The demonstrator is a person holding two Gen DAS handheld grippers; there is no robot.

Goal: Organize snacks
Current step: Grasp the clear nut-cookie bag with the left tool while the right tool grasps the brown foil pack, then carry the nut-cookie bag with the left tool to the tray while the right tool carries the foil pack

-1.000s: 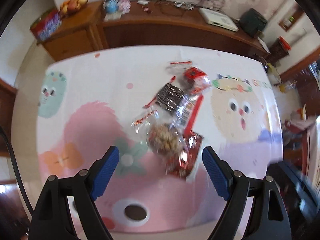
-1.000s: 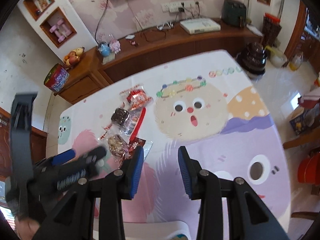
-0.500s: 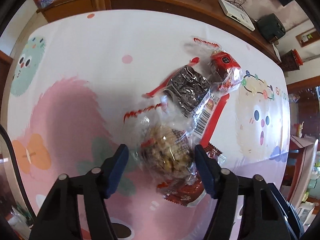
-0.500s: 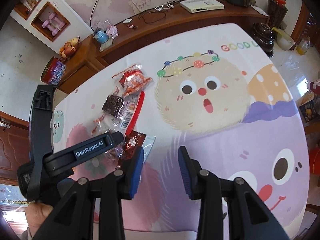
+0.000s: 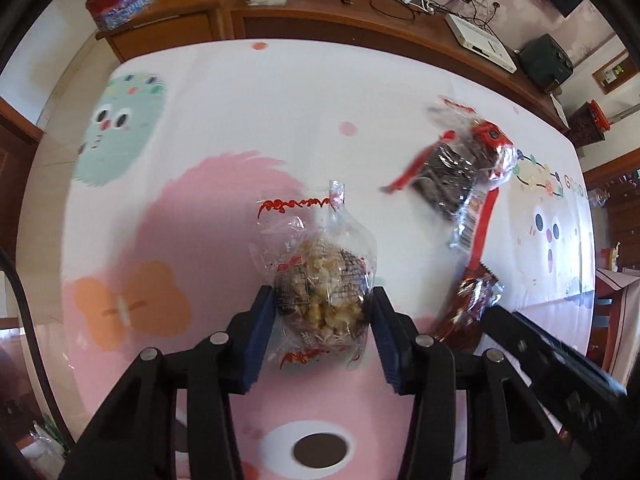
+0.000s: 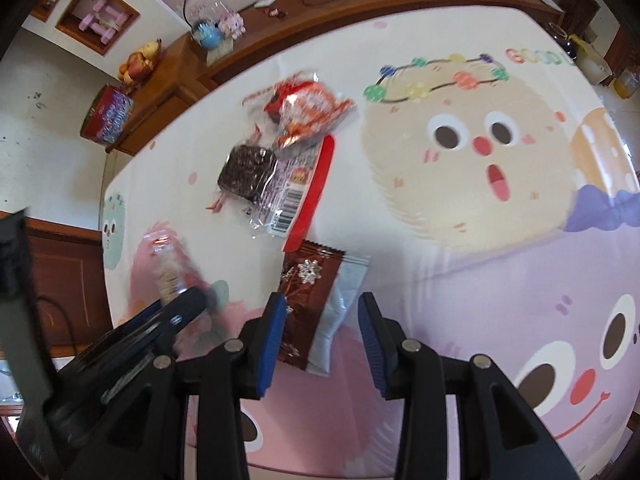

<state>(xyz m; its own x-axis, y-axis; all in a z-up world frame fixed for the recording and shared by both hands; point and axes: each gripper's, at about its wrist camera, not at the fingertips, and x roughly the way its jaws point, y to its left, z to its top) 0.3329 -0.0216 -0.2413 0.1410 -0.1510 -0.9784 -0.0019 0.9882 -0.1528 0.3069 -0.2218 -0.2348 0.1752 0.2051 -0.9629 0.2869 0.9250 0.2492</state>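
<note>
1. Left wrist view: the table (image 5: 280,92) fills most of the frame, covered by a cloth printed with a pink shape, a green fuzzy face and an orange butterfly.
2. The left gripper (image 5: 323,320) points steeply down at the cloth; its jaws have just been closing, and the blue pads now sit against both sides of the nut snack bag (image 5: 320,280).
3. That bag is clear plastic with red lettering and a crimped red-printed top, and it holds a lumpy golden-brown cluster with dark patches. Its lower half lies between the pads and its top sticks out ahead of them, over the pink patch.
4. Further right and well apart lie a dark square snack (image 5: 448,180) in clear wrap with a red strip, and an orange-red packet (image 5: 492,148) touching it; both are blurred.
5. Right wrist view: the right gripper (image 6: 322,324) hovers with its jaws parted around the near end of a brown wrapper (image 6: 304,292).
6. This wrapper is glossy brown with a silver snowflake pattern and a pale flap along its right edge. The left pad is just beside its brown edge; the right pad stands clear of the flap, so nothing is clamped.
</note>
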